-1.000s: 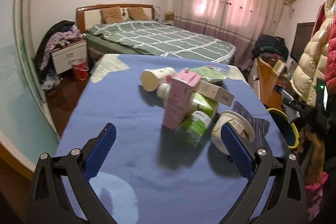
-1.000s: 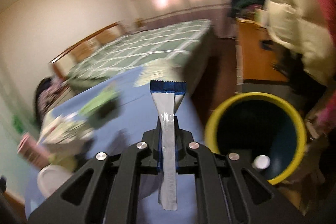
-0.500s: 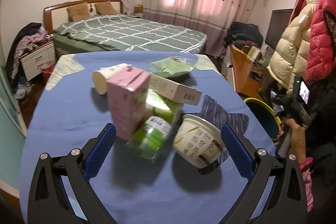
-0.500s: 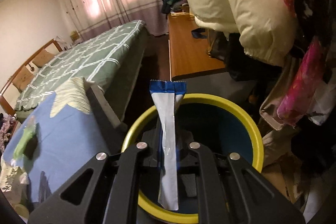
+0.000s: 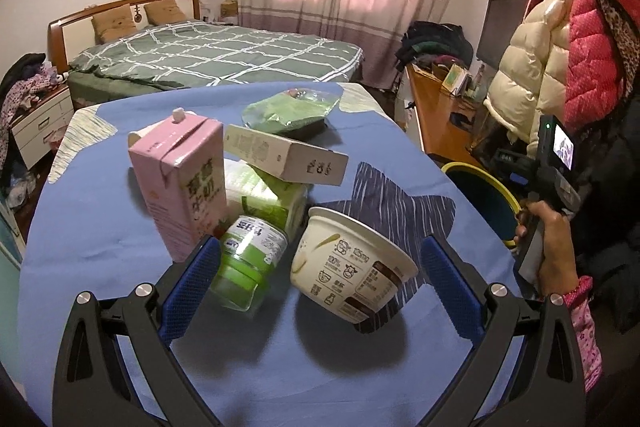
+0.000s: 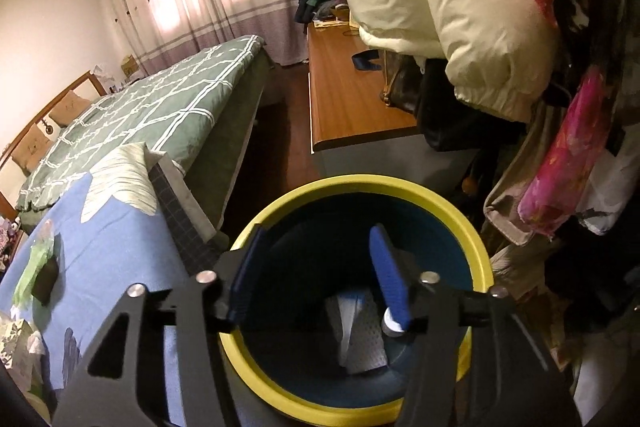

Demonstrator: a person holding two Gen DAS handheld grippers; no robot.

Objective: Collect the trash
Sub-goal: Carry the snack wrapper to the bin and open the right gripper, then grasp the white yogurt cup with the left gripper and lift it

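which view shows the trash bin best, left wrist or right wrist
Right wrist. It looks straight down into the yellow-rimmed bin, showing the whole rim and a silver wrapper lying inside. The left wrist view catches only part of the rim beside the table, at its right edge.

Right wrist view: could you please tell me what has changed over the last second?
The right gripper swung from the table to over the yellow-rimmed blue bin; its jaws are opening, and the blue-and-silver wrapper has dropped inside. The left gripper stays open, now closer to the white paper cup.
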